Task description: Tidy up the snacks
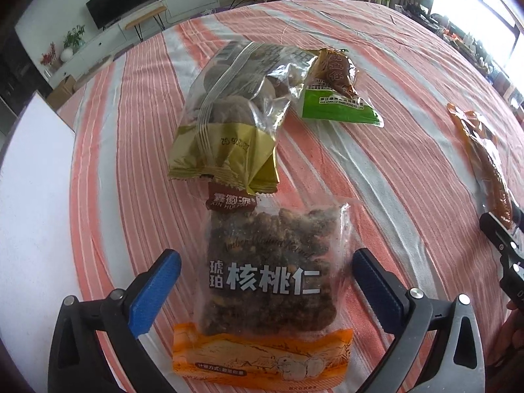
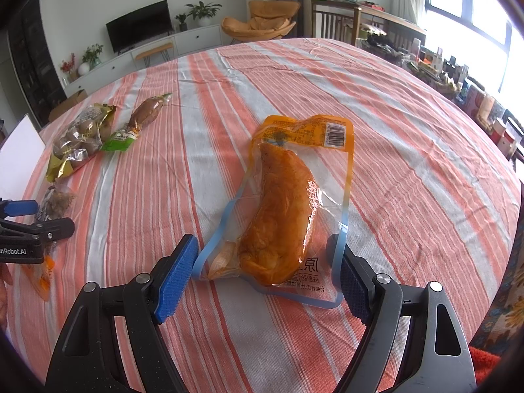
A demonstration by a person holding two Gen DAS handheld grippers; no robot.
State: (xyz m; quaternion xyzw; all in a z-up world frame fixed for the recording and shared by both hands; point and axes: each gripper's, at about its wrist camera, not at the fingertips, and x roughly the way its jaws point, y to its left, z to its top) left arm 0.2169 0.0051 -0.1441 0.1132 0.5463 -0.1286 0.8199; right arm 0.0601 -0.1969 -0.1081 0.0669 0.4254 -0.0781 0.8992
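Note:
A clear walnut-kernel bag (image 1: 268, 281) with an orange bottom lies on the striped tablecloth (image 1: 376, 170) between the open blue pads of my left gripper (image 1: 265, 268). Beyond it lie a gold-and-clear bag of round snacks (image 1: 229, 118) and a brown snack in a green-ended pack (image 1: 337, 88). My right gripper (image 2: 265, 262) is open around the near end of an orange vacuum-packed chicken breast (image 2: 281, 206), not closed on it. The chicken pack also shows at the right in the left wrist view (image 1: 488, 163). The left gripper shows at the left in the right wrist view (image 2: 36, 219).
A white board or box (image 1: 32, 196) stands at the table's left edge. Behind the table are a TV cabinet (image 2: 163, 46), an orange chair (image 2: 262, 23), wooden chairs and a cluttered windowsill at the right.

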